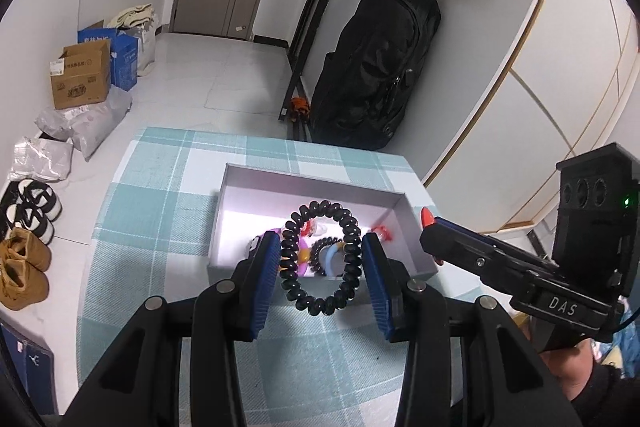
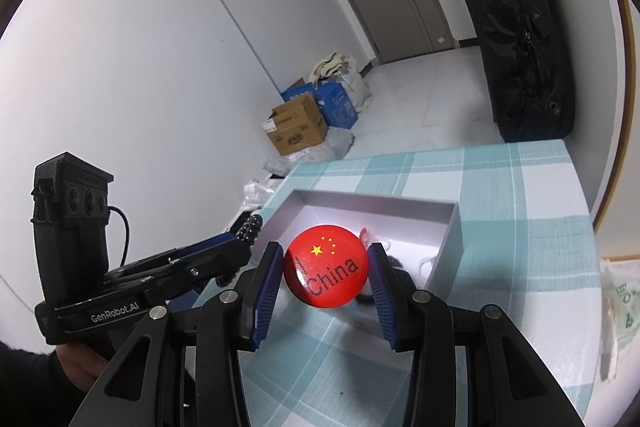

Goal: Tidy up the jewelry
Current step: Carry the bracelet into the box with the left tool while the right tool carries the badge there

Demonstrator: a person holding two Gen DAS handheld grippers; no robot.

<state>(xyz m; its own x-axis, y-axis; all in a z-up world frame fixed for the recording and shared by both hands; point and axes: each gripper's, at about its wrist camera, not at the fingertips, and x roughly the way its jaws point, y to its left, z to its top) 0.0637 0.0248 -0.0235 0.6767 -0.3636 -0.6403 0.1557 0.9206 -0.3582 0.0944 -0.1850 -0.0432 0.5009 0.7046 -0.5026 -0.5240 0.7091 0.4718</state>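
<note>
White cardboard box [image 1: 234, 195] (hair ties and small trinkets inside) is approached; a black coil hair tie [image 1: 320, 257] is pinched by the left gripper [image 1: 320, 267], a red badge [image 2: 326, 266] by the right gripper [image 2: 326, 275].

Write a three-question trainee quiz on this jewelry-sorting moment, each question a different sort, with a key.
1. True or false: the left gripper grips a black spiral hair tie between its fingers.
2. Multiple choice: the right gripper grips A) a blue ring, B) a red round badge printed "China", C) a necklace.
3. Fill in: the open white box sits on a ____ cloth.

Key: 1 true; 2 B; 3 teal-and-white checked.
</note>
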